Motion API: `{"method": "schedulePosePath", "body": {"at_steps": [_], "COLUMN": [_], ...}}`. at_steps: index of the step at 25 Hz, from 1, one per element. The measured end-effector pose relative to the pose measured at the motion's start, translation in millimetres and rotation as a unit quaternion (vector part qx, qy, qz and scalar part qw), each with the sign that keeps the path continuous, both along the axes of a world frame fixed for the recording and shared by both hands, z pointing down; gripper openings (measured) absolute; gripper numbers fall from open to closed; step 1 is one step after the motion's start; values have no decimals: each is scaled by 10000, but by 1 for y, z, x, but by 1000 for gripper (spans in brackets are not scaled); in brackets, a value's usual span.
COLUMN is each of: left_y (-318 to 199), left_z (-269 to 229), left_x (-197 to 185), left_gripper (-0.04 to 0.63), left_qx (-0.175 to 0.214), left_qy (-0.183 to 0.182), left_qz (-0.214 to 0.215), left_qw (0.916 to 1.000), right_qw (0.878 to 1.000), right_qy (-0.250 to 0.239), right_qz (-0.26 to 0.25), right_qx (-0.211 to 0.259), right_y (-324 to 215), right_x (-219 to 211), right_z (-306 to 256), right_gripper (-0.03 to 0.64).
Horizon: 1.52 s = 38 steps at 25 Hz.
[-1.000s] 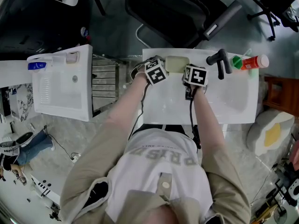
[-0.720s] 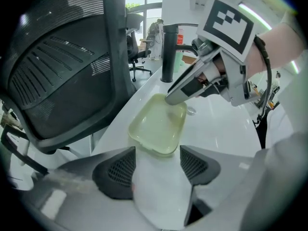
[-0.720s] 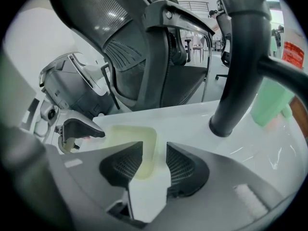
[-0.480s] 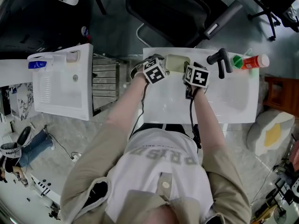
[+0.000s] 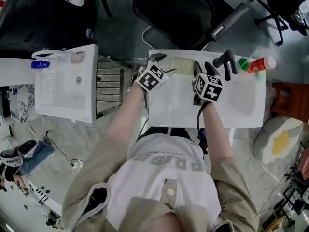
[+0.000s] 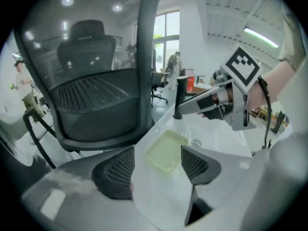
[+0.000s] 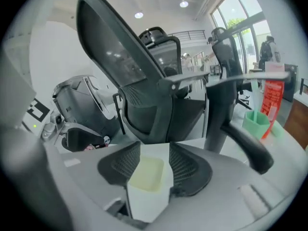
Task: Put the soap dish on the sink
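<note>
The pale yellow-green soap dish (image 5: 183, 65) lies flat on the back ledge of the white sink (image 5: 241, 105), left of the black faucet (image 5: 227, 62). My left gripper (image 5: 164, 65) hangs above the dish's left side and my right gripper (image 5: 202, 66) above its right side. Both have just been opening and now stand open, holding nothing. In the left gripper view the dish (image 6: 166, 150) shows on the ledge beyond the spread jaws of the left gripper (image 6: 158, 153). In the right gripper view the dish (image 7: 147, 173) lies beyond the right gripper (image 7: 154, 160), touched by neither pad.
A green cup (image 5: 245, 64) and a red bottle (image 5: 263, 63) stand right of the faucet. A black office chair (image 5: 178, 13) stands just behind the sink. A second white sink (image 5: 67, 86) sits to the left, with a metal rack between them.
Both grippers have let go of the soap dish, opened and lifted away from it. The dish stays on the ledge where it was.
</note>
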<state>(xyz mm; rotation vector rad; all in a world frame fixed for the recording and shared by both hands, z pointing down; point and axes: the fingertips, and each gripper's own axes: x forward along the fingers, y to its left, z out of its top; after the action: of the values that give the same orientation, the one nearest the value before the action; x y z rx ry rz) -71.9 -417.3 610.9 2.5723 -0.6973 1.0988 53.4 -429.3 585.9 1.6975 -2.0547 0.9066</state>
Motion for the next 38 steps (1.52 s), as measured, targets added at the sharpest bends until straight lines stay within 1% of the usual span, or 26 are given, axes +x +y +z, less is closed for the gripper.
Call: {"method": "schedulePosePath", "body": {"at_steps": [4,7,11,14,17,18,20,22,27,30,32,35,38], "left_y": [6,19,34,47,60,64,71,77,89,97,101,106,110], "left_z": [-42,-69,-108,-134,-154,-159,-169,-179,-202,-214,-221,-229,-235], "left_x": [-6,-4,0,2,2,2,3,2,-3,-4,-6,-9,-11], "left_gripper": [316,316,314,283,246,229,224,186,125,110,102,59,23], "left_qx": [512,823,1248,1561,1743,1753,1741,1800,2173,2358,2491,2700,2881], "left_qy": [516,843,1322,1553,1752,1825,2005,2139,2256,2332,2389,2469,2507], "left_qz": [-414,-605,-890,-1036,-1122,-1132,-1177,-1260,-1338,-1399,-1485,-1634,-1705], "left_qw": [9965,9912,9793,9699,9625,9608,9569,9518,9402,9330,9267,9162,9083], "right_qw": [9969,9897,9794,9725,9667,9651,9623,9597,9529,9490,9462,9414,9361], "right_qy": [-72,-198,-23,72,166,203,267,323,400,461,524,620,717], "right_qz": [34,57,-66,-106,-122,-139,-179,-219,-314,-362,-398,-458,-508], "right_qx": [786,1420,2019,2325,2552,2608,2700,2782,2990,3099,3167,3283,3404], "right_y": [11,25,46,62,76,80,87,95,110,117,121,125,128], "right_x": [1,1,-5,-8,-9,-10,-11,-12,-18,-22,-24,-26,-29], "right_z": [-51,-89,-128,-151,-171,-176,-184,-192,-210,-218,-223,-231,-238], "right_gripper": [187,187,186,176,154,140,120,106,67,44,38,26,12]}}
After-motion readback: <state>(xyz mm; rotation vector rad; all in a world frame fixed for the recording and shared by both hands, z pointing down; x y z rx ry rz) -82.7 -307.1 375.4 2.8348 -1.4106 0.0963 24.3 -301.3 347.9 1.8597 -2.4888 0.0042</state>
